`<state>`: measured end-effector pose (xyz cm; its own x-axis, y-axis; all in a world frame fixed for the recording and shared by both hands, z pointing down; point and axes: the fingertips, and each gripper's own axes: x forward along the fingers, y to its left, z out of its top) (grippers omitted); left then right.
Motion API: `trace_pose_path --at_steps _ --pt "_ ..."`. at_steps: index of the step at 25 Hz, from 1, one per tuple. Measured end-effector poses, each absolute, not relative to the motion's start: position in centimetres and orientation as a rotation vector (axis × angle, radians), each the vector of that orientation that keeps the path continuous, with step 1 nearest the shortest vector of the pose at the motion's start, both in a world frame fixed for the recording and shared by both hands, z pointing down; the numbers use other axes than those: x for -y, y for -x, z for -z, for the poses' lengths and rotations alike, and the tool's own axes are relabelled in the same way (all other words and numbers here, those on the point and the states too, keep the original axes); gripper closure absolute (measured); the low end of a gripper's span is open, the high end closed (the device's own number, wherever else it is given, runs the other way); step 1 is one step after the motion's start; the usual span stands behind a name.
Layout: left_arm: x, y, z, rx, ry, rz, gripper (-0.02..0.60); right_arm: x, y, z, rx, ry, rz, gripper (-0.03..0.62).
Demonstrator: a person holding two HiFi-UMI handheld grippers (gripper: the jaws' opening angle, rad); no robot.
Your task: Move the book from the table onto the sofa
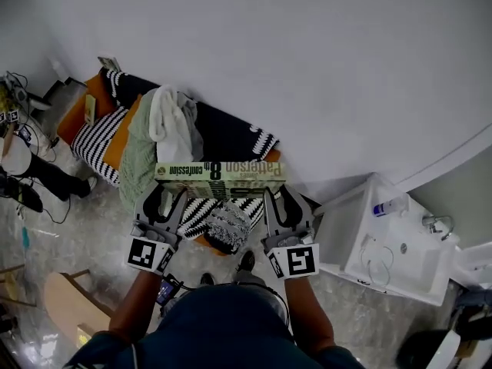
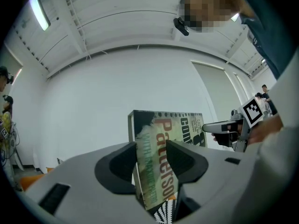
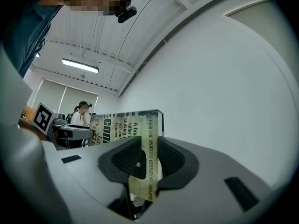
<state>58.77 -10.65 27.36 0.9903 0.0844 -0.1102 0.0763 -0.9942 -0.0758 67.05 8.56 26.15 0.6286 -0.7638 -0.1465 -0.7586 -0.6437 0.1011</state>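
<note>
Two grippers, one book.
- Left gripper (image 1: 166, 198): clamped on the left end of the book (image 1: 220, 177), pads pressed to both covers.
- Right gripper (image 1: 280, 200): clamped likewise on the right end.
- Book: held level in the air, spine toward the wearer, on no table, hanging over the sofa (image 1: 71, 126) near the middle of the head view.
- Progress, by judgement: lift and carry look done, while lowering and release are left.
- Sofa seat: crowded. From the book, a striped cushion (image 1: 96, 144) lies at nine o'clock, a green blanket (image 1: 138, 156) at ten and a white cloth (image 1: 171, 121) at eleven. A dark throw (image 1: 227, 133) lies at twelve and a speckled knit item (image 1: 227, 227) at six. Little bare seat shows.
- Edges: wall close behind the sofa from twelve to two o'clock; white stand (image 1: 346, 256) at four, near the right gripper.
</note>
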Motion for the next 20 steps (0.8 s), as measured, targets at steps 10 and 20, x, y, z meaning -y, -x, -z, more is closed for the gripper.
trace_pose_path --at_steps 10,20 --pt "10.0 -66.3 -26.4 -0.104 3.04 -0.09 0.391 -7.7 -77.5 -25.2 1.54 -2.738 0.26 0.484" --pt "12.1 -67.5 -27.4 -0.185 3.032 -0.024 0.393 -5.0 -79.8 -26.6 1.622 -2.723 0.22 0.482"
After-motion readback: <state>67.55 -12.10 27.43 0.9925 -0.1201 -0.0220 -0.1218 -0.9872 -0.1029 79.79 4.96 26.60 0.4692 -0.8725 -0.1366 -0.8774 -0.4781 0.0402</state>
